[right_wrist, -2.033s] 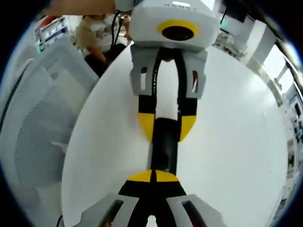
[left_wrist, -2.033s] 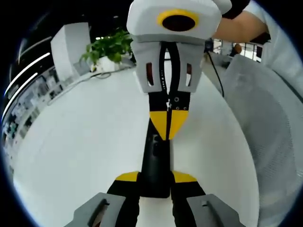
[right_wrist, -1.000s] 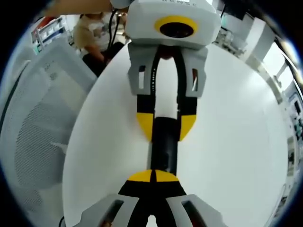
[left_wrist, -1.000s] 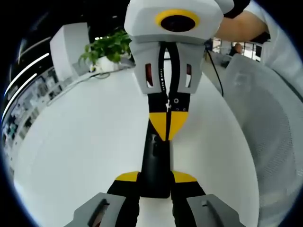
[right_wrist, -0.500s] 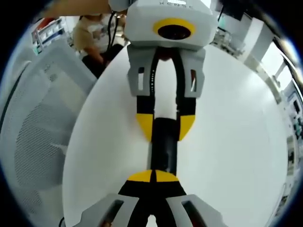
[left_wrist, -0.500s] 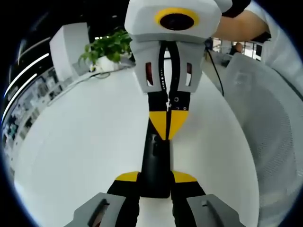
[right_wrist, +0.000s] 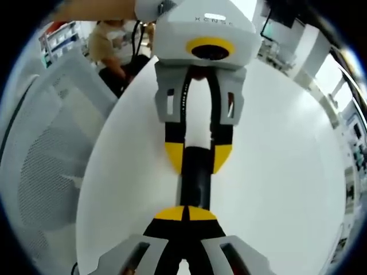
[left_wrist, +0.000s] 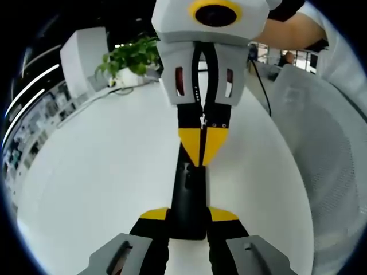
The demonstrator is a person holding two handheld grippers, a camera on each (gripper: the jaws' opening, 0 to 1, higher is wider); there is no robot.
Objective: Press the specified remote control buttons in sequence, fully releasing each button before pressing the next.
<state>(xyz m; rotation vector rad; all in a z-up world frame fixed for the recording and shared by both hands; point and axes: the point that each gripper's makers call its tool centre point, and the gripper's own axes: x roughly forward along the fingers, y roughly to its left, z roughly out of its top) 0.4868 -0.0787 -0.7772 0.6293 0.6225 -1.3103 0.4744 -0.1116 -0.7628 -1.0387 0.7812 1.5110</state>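
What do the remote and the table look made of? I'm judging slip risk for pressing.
Remote control: probably matte black plastic, showing little glare. Table: smooth white, likely laminate, with an even, faint sheen. Left gripper clamps the remote; right gripper is shut.

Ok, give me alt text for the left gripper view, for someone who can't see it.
A black remote control is clamped by the left gripper over a white table, while the right gripper, its yellow tips together, points down at the remote's far end. A potted plant and a mesh chair lie behind.
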